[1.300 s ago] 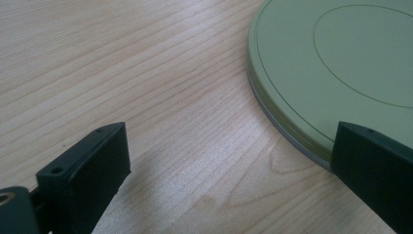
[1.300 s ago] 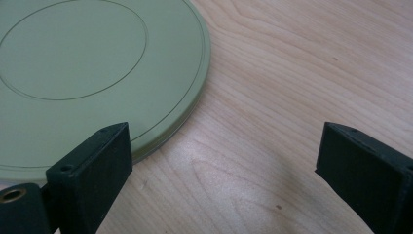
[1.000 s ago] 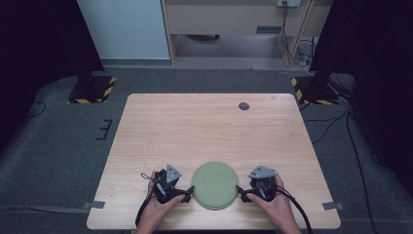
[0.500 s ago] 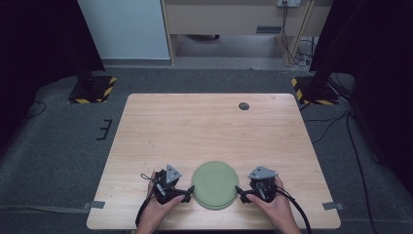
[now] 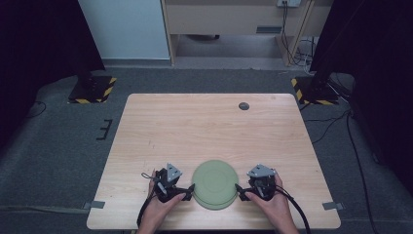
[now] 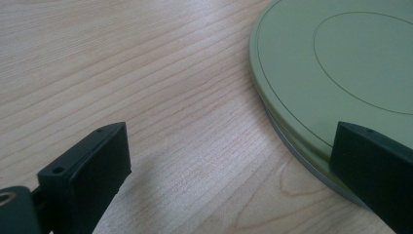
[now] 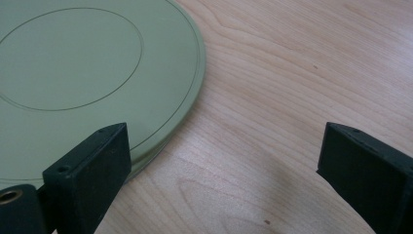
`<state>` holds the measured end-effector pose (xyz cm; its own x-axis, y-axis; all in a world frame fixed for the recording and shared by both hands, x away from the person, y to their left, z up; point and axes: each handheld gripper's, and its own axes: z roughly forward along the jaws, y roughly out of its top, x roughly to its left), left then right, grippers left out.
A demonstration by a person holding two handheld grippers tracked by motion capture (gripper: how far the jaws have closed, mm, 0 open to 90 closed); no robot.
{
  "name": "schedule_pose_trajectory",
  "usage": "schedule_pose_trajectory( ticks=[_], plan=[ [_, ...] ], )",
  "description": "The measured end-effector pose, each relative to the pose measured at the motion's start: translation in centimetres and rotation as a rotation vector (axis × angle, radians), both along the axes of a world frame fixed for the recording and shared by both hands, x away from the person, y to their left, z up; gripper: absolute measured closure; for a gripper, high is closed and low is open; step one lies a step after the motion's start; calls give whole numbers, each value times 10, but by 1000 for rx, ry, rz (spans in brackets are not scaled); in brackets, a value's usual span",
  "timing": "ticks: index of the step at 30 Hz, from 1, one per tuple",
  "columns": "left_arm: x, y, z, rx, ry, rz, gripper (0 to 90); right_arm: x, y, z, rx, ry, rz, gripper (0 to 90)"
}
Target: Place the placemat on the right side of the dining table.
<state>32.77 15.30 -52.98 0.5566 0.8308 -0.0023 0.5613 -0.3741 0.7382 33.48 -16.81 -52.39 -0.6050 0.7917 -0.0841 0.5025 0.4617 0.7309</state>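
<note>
Left tool [image 5: 190, 190] agape | right tool [image 5: 239, 191] agape | green plate [image 5: 215, 184] unmarked

Right gripper [image 7: 224, 170]: jaws spread wide. Left jaw overlaps the rim of the green plate [image 7: 73, 73]; right jaw over bare wooden table [image 7: 302, 63]. Nothing clamped.

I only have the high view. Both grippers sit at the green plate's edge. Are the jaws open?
Observer: Yes. In the left gripper view the left gripper has its jaws spread wide, one over the plate's rim, one over bare table.
Operator: And the right one?
Observer: The right gripper is open too, one jaw over the rim, nothing clamped.
Operator: Single plate?
Observer: Looks like two stacked: the left gripper view shows a second, greyer rim under the green one.
</note>
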Motion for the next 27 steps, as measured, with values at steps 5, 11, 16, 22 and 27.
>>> schedule_pose_trajectory(
  ticks=[5,11,16,22,27],
  plan=[
    [2,0,0,-1,-2,10,7,2,0,0,-7,-13,-11,51],
    [0,0,1,-9,-3,2,24,0,-1,0,8,-8,0,86],
    [-3,-2,1,-4,-3,-15,22,-5,2,1,8,-5,24,110],
    [-1,-2,1,0,-2,-8,8,-3,2,1,4,-3,16,76],
    [1,-2,0,-6,-6,4,9,-2,4,1,-4,-8,11,76]
  ],
)
